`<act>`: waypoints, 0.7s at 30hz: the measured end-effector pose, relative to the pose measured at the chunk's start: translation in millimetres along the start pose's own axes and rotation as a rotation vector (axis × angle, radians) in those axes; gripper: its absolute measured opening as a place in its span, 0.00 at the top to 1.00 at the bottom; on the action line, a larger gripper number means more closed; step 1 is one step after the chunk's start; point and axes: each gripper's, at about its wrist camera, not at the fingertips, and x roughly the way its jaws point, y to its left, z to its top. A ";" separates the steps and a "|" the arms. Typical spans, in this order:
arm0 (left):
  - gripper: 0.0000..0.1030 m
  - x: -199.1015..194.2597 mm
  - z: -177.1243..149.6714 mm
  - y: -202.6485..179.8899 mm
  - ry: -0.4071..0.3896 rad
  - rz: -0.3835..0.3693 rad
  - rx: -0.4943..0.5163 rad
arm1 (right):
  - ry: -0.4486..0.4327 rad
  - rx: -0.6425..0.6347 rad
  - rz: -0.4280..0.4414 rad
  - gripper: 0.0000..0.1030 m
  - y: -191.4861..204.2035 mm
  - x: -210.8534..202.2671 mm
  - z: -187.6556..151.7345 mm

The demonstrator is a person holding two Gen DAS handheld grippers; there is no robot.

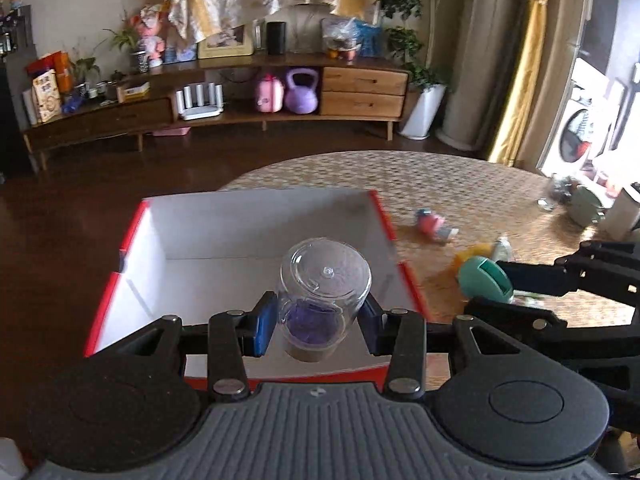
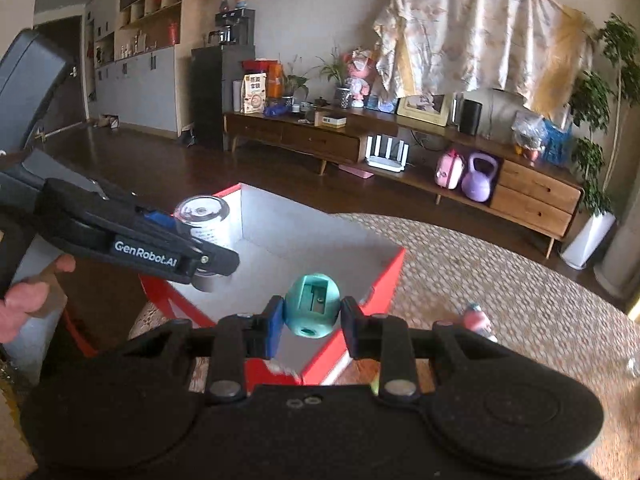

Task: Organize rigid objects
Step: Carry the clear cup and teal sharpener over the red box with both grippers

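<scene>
Presently we find both grippers loaded and held over the red-edged box [image 1: 256,240], which stands on the round table [image 1: 460,184] with its white interior exposed. The left gripper [image 1: 316,316] is closed on a clear glass cup [image 1: 324,280]: the blue pads [image 1: 264,328] press its two sides, and the cup hangs above the box floor, its base turned toward the camera and something purple visible inside it. In the right wrist view we see the same cup [image 2: 204,216] gripped above the far-left part of the box [image 2: 384,276].

The right gripper [image 2: 310,322] is closed on a teal sharpener [image 2: 312,304], a rounded body with a blade slot on its face and a hole beneath; it sits between the pads above the box's near red wall. From the left wrist view the sharpener [image 1: 484,278] appears just outside the box's right edge.

Still on the table, well apart from the box, we note a pink toy [image 1: 434,224], blurred, a yellow item [image 1: 472,254] near it, and a cluster of objects at the far right edge that we cannot identify.
</scene>
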 end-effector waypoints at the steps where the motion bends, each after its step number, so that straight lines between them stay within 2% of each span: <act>1: 0.59 2.9 1.6 5.1 0.008 0.011 0.000 | 0.006 -0.004 0.004 0.71 1.6 7.6 2.2; 12: 0.59 60.9 11.3 67.9 0.134 0.141 0.023 | 0.123 -0.003 0.026 0.71 10.5 91.2 14.6; 21: 0.59 114.2 15.9 87.8 0.261 0.166 0.078 | 0.234 -0.002 0.069 0.71 21.4 143.7 15.7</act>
